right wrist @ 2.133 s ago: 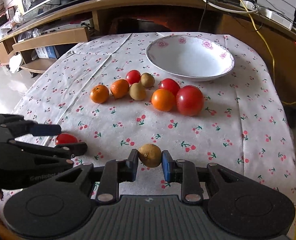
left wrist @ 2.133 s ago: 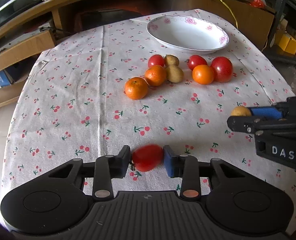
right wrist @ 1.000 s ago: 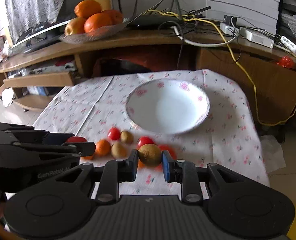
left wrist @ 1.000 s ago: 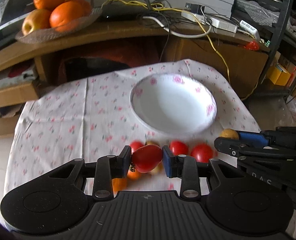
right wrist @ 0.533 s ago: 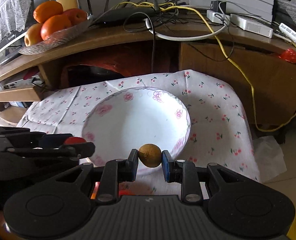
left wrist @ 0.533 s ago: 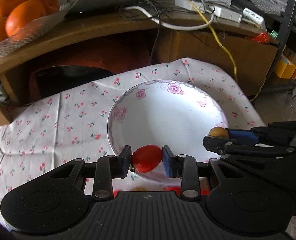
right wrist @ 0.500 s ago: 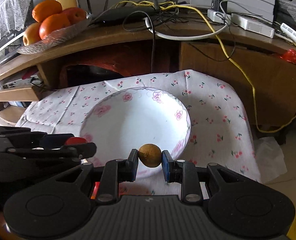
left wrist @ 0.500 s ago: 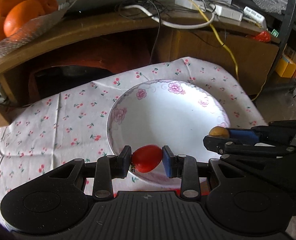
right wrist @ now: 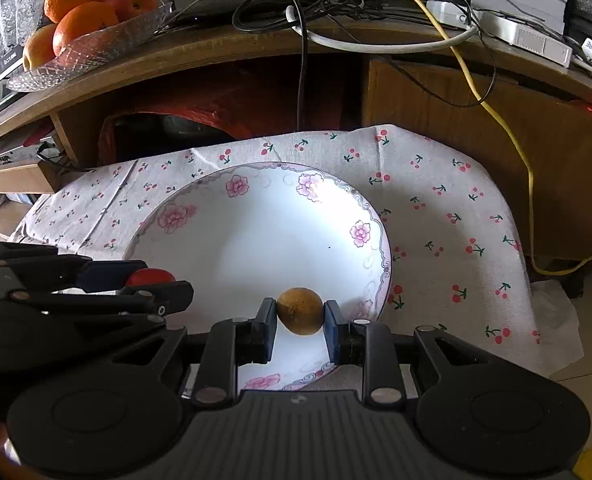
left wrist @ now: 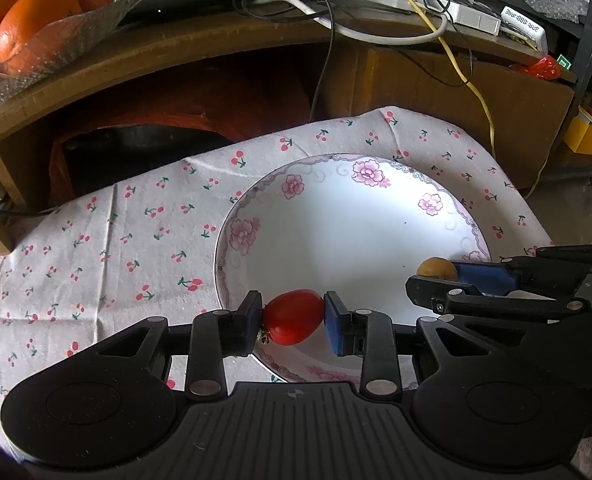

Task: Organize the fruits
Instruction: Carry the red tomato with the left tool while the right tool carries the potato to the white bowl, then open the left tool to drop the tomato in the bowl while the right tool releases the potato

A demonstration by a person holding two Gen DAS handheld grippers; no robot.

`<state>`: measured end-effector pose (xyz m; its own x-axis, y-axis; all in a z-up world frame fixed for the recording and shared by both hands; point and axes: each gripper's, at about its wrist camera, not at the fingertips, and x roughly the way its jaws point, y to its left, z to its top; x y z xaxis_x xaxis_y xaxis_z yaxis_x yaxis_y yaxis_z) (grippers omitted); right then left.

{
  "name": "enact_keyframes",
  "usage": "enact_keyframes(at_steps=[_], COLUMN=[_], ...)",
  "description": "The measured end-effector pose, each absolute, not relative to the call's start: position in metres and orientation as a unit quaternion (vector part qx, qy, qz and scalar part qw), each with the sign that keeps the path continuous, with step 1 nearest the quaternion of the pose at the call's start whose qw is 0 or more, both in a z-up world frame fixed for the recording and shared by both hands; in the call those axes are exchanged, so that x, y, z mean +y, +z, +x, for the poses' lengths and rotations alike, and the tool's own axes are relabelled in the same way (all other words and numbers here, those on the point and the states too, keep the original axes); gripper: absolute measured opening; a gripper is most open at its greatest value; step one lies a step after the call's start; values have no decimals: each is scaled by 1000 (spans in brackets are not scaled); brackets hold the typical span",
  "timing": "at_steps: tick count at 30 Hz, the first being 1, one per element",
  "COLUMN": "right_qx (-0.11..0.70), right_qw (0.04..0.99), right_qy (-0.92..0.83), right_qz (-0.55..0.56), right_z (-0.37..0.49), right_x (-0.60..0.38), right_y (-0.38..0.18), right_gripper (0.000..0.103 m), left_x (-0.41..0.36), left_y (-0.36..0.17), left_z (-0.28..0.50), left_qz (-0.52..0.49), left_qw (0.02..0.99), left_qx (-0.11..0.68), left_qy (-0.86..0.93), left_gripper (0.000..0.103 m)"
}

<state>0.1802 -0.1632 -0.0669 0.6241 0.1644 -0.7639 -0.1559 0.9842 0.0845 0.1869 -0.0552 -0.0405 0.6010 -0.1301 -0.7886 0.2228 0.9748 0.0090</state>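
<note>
My left gripper (left wrist: 293, 317) is shut on a red tomato (left wrist: 291, 318) and holds it over the near left rim of the white flowered bowl (left wrist: 432, 204). My right gripper (right wrist: 300, 316) is shut on a small brown fruit (right wrist: 300, 311) over the bowl's near right part (right wrist: 360, 233). The bowl holds nothing. In the left wrist view the right gripper (left wrist: 436, 274) with its brown fruit (left wrist: 436, 268) shows at right. In the right wrist view the left gripper (right wrist: 151, 282) with the tomato (right wrist: 149, 277) shows at left. The other fruits on the table are hidden below the grippers.
The bowl stands on a cherry-print tablecloth (left wrist: 115, 240) near the table's far edge. Behind it is a wooden shelf unit (right wrist: 215, 56) with cables and a glass dish of oranges (right wrist: 83, 20). The floor drops away at right (right wrist: 576, 320).
Both grippers have moved forward and lower toward the bowl with their fruits still held. The bowl looks larger and nearer now. The loose fruits on the table have dropped out of view.
</note>
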Motion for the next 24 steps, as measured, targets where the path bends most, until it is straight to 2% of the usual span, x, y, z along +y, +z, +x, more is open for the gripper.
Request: enact_keyframes(at_steps=[14,21,24], right_qx=[420,419,418], right_qw=[904,904,905], right_qy=[87,83,81], right_qz=[6,5,6], right_z=[179,179,179], right_x=[-163,-163,-164], right_y=[-68,-66,-66], right_gripper=[26,26,26], left_x=[-55,-55,-55], left_y=[-38,-34,-33], left_z=[187,185,185], left_qz=[57,65,70], left_qw=[894,898,900], left_qx=[434,426,422], left_qy=[-95,-90,-84], left_gripper=[44,51,58])
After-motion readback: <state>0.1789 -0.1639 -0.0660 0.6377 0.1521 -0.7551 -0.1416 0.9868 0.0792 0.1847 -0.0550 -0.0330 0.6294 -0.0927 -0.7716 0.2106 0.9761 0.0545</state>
